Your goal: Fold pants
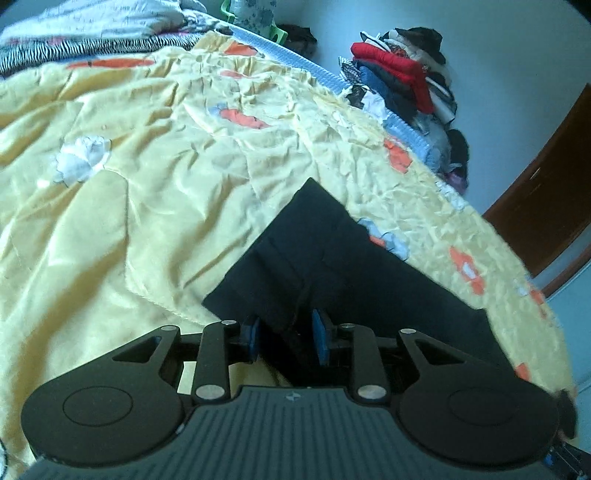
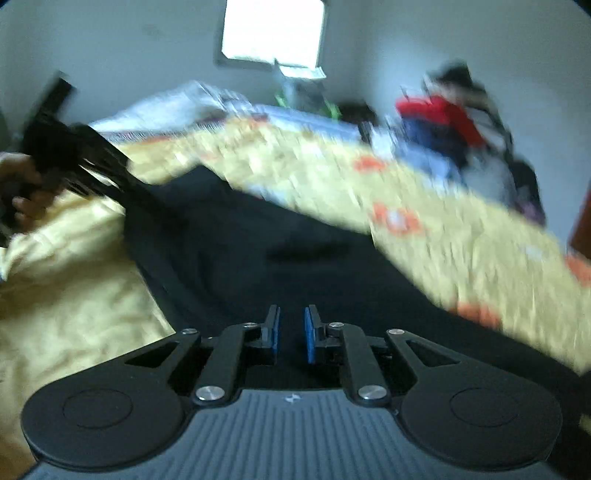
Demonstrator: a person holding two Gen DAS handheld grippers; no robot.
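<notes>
Black pants [image 1: 332, 258] lie folded into a flat dark shape on the yellow bedspread [image 1: 129, 203], near its right edge. My left gripper [image 1: 286, 332] hovers over the near end of the pants. Its blue pads [image 1: 320, 338] stand apart, and a dark fold of cloth shows in the gap without being pressed. The right wrist view is blurred. There the pants [image 2: 258, 240] spread across the middle, and my right gripper [image 2: 291, 332] sits just above them with a narrow gap between its pads and nothing clamped. A hand [image 2: 22, 184] at the left holds the other gripper.
A heap of clothes [image 1: 402, 81] with a red garment on top stands against the wall beyond the bed's right edge. A brown door [image 1: 546, 206] is at far right. Striped and white bedding [image 1: 74, 33] lies at the head. A bright window [image 2: 273, 29] is behind.
</notes>
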